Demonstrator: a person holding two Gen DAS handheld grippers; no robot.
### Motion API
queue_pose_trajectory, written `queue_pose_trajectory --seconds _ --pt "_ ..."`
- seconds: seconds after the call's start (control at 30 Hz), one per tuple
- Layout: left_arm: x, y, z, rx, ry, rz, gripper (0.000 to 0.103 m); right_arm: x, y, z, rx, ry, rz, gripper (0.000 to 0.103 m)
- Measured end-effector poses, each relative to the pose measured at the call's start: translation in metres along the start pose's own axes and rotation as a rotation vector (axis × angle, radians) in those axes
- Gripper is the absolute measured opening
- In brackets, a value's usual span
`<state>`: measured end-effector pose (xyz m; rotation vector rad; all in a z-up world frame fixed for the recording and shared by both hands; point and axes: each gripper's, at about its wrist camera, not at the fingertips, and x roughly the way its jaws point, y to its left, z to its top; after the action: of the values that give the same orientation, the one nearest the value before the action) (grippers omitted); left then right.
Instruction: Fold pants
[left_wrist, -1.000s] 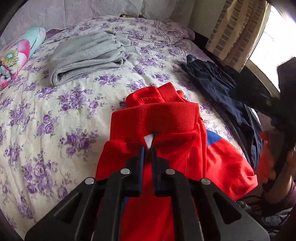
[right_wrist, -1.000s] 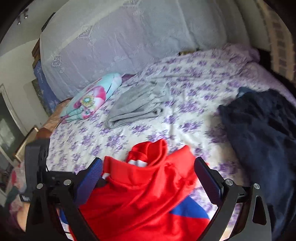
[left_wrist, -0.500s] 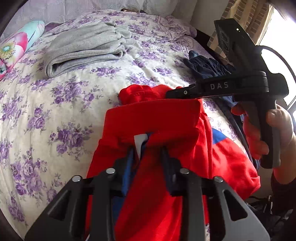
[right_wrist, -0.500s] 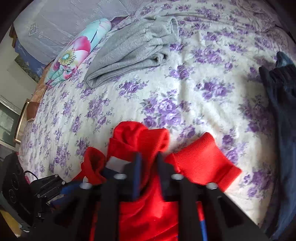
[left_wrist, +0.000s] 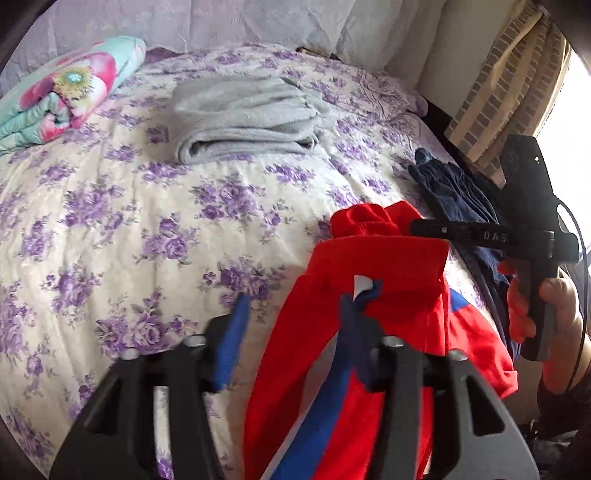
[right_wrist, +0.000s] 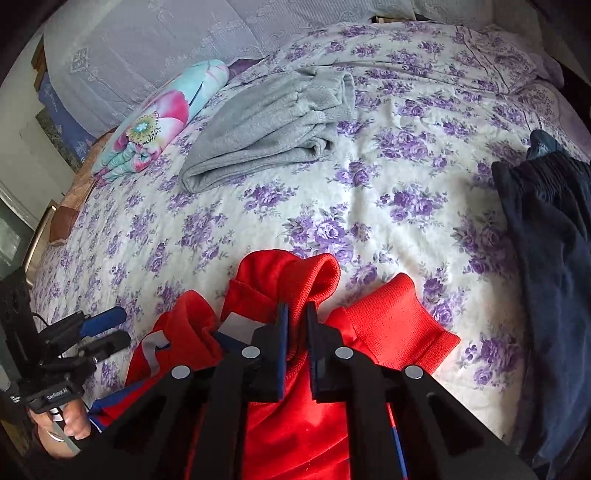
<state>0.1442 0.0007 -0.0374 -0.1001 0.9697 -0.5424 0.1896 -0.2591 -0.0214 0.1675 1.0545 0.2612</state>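
Note:
Red pants (left_wrist: 376, 266) with blue stripes lie bunched at the near edge of the flowered bed (left_wrist: 147, 229). My left gripper (left_wrist: 295, 321) is open; its left finger (left_wrist: 231, 332) is over the sheet and its right finger against the red cloth. My right gripper (right_wrist: 297, 325) is shut on a raised fold of the red pants (right_wrist: 295, 273). The right gripper also shows in the left wrist view (left_wrist: 480, 234), at the far end of the pants. The left gripper shows open at the left of the right wrist view (right_wrist: 107, 328).
Folded grey pants (right_wrist: 269, 125) lie further back on the bed. A flowered pillow (right_wrist: 162, 122) is at the back left. Dark navy pants (right_wrist: 546, 229) lie along the right side. A curtain (left_wrist: 509, 74) and window are at the right.
My left gripper has opened and let go of the red pants, shifting left. My right gripper came down over the pants and shut on a fold at their far end.

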Motion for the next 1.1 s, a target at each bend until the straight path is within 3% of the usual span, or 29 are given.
queue_pose_trajectory --seconds 0.13,0.2,0.27,0.37,0.53,0.6,0.63,0.73,0.8,0.9,0.97,1.03,1.07,1.1 --pt "0.043 -0.004 0.002 -0.002 0.162 -0.110 0.065 -0.008 -0.007 -0.004 0.024 -0.030 0.035 0.010" --pt "0.051 -0.019 0.002 0.050 0.174 -0.131 0.060 -0.014 -0.008 -0.007 0.022 -0.050 0.032 0.010" --pt "0.047 -0.032 0.002 0.089 0.165 -0.176 0.019 -0.019 -0.012 -0.008 0.034 -0.061 0.034 0.010" --pt "0.031 -0.040 0.003 0.089 0.102 -0.206 0.006 -0.029 -0.020 -0.006 0.064 -0.094 0.035 0.010" --pt "-0.031 -0.034 0.015 0.045 -0.098 -0.157 0.006 -0.051 0.009 0.033 0.045 -0.172 0.052 0.009" --pt "-0.071 -0.022 0.020 0.005 -0.213 -0.112 0.006 -0.063 0.052 0.064 -0.025 -0.213 0.064 0.009" --pt "-0.097 -0.010 0.019 -0.030 -0.278 -0.094 0.005 -0.068 0.082 0.080 -0.078 -0.234 0.075 0.003" --pt "-0.171 0.030 0.004 -0.132 -0.409 -0.049 0.005 -0.074 0.192 0.121 -0.259 -0.281 0.165 0.000" --pt "-0.206 0.054 -0.013 -0.199 -0.453 0.010 0.005 -0.060 0.271 0.137 -0.374 -0.260 0.235 0.000" --pt "-0.246 0.097 -0.052 -0.329 -0.516 0.168 0.005 -0.020 0.369 0.134 -0.493 -0.176 0.318 0.000" --pt "-0.249 0.141 -0.076 -0.457 -0.471 0.251 0.006 0.002 0.406 0.119 -0.535 -0.139 0.331 0.002" --pt "-0.227 0.194 -0.105 -0.584 -0.317 0.297 0.007 0.020 0.411 0.104 -0.539 -0.084 0.333 0.034" --pt "-0.213 0.215 -0.121 -0.636 -0.240 0.312 0.006 0.028 0.405 0.097 -0.530 -0.069 0.307 0.072" --pt "-0.203 0.228 -0.137 -0.681 -0.201 0.321 0.006 0.038 0.392 0.090 -0.519 -0.061 0.261 0.083"
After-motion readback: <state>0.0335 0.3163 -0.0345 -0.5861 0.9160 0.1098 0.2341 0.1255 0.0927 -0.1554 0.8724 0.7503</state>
